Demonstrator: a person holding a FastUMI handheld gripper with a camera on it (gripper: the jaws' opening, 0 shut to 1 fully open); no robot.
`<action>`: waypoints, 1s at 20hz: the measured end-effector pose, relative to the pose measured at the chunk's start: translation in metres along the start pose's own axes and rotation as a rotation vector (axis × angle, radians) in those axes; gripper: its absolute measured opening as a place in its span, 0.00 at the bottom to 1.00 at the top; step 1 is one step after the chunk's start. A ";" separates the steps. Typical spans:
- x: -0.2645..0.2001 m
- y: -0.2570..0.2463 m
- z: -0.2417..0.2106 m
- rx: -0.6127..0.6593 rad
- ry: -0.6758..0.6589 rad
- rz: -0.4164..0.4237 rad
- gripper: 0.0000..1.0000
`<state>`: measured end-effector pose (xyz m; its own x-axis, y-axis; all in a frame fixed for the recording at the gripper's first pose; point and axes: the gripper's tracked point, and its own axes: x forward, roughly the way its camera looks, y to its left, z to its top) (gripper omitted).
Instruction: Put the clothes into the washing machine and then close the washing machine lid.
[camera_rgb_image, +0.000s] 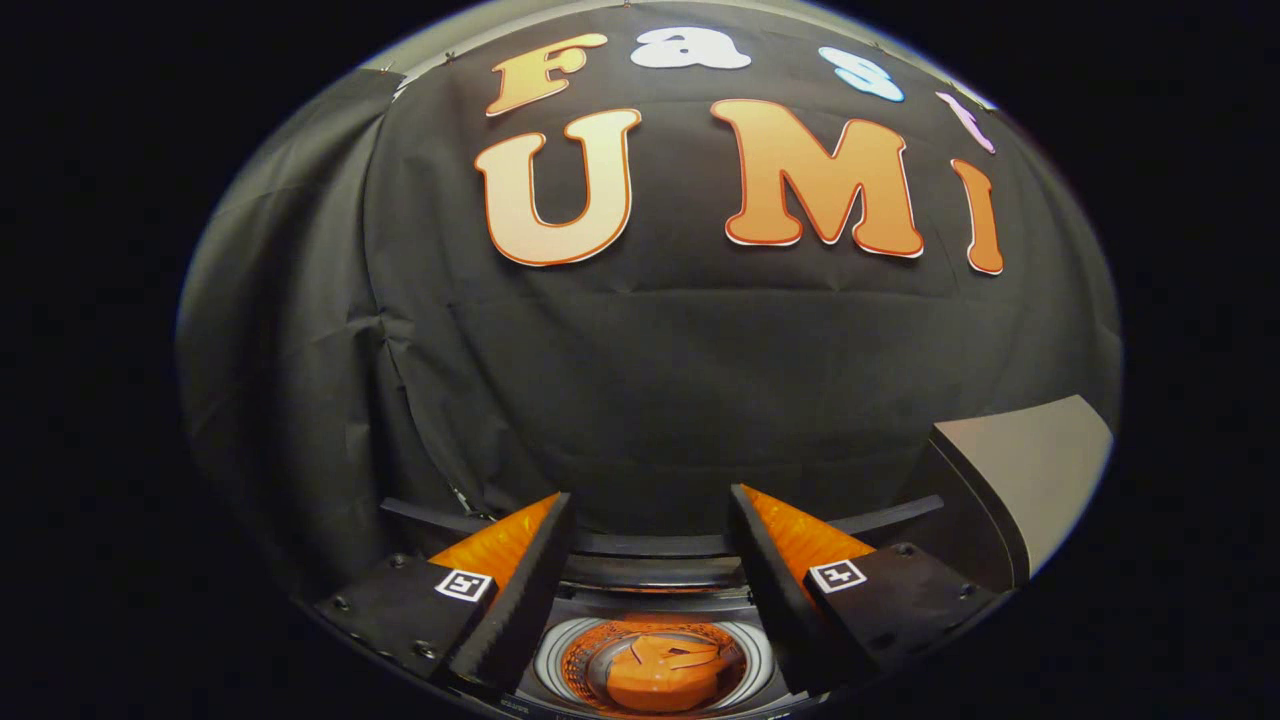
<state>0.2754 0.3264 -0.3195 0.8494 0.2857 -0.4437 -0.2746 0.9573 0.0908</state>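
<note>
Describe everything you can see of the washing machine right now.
The washing machine sits below the open gripper, seen between its spread fingers. Its round tub is open at the top, with a pale ring around an orange perforated drum and an orange hub at the bottom. No clothes show inside. The raised lid, a flat grey panel, stands to the right.

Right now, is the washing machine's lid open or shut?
Open: the round orange drum shows below the open gripper, and the grey lid stands raised.

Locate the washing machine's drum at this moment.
In the gripper view, the drum lies low between the open gripper's fingers, just below them, with the raised lid to its right.
</note>
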 end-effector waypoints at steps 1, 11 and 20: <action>-0.008 0.001 -0.005 -0.008 -0.005 0.000 0.99; -0.034 0.010 -0.057 -0.002 0.055 0.030 0.99; -0.021 0.019 -0.157 0.058 0.289 0.048 0.98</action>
<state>0.1813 0.3312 -0.4485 0.6706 0.3142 -0.6720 -0.2777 0.9463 0.1653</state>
